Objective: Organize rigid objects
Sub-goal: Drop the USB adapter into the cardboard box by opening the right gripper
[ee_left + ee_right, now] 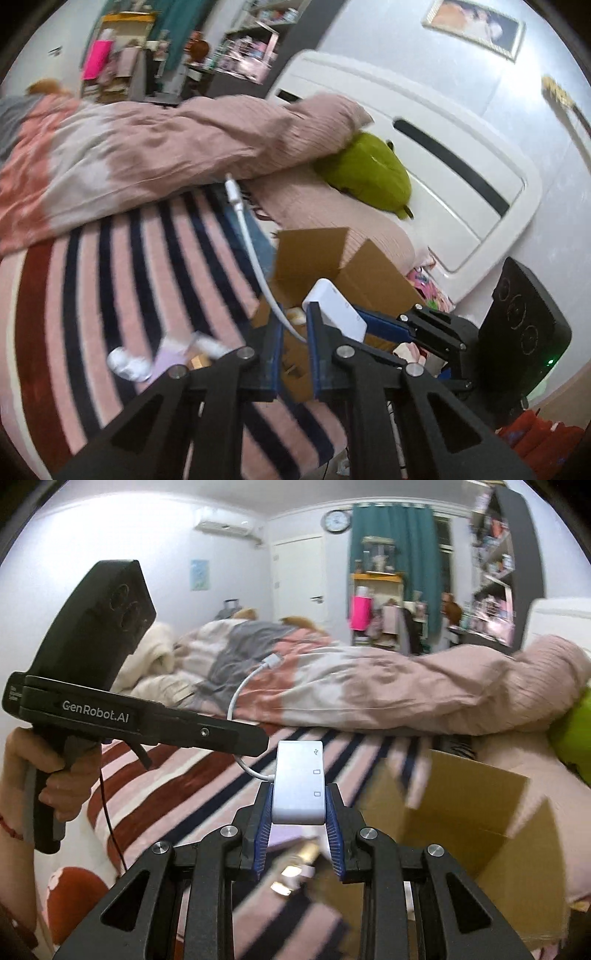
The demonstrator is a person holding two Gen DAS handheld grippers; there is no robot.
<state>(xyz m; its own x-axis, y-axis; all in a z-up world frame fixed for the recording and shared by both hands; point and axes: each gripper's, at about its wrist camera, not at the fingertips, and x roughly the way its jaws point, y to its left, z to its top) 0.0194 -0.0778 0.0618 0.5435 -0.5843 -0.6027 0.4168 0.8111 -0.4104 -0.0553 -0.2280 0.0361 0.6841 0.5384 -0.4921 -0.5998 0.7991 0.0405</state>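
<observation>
The right claw is clamped on the near end of a small white rectangular adapter hub with port icons on its face, the blue ribbed pads pressing both long sides so the block stands forward between them, lifted clear of the bed. From the hub's far end a thin white cable loops up and away to a white plug that hangs in the air in front of the rumpled pink and grey duvet.

The left claw has its jaws drawn together, and in its own view the cable passes right between the blue pads; whether they actually pinch it I cannot tell through the blur, though it looks so.

To do this step well, I judge, the two hands should travel together so the cable stays slack. The hub goes over the mouth of the open brown cardboard box, which sits just beyond and to the right on the pink, navy and red striped bedspread. Lower it well inside before letting go, and feed the cable in after it rather than leaving the plug trailing over a flap.

Past the box lie a green plush cushion and the white padded headboard.
</observation>
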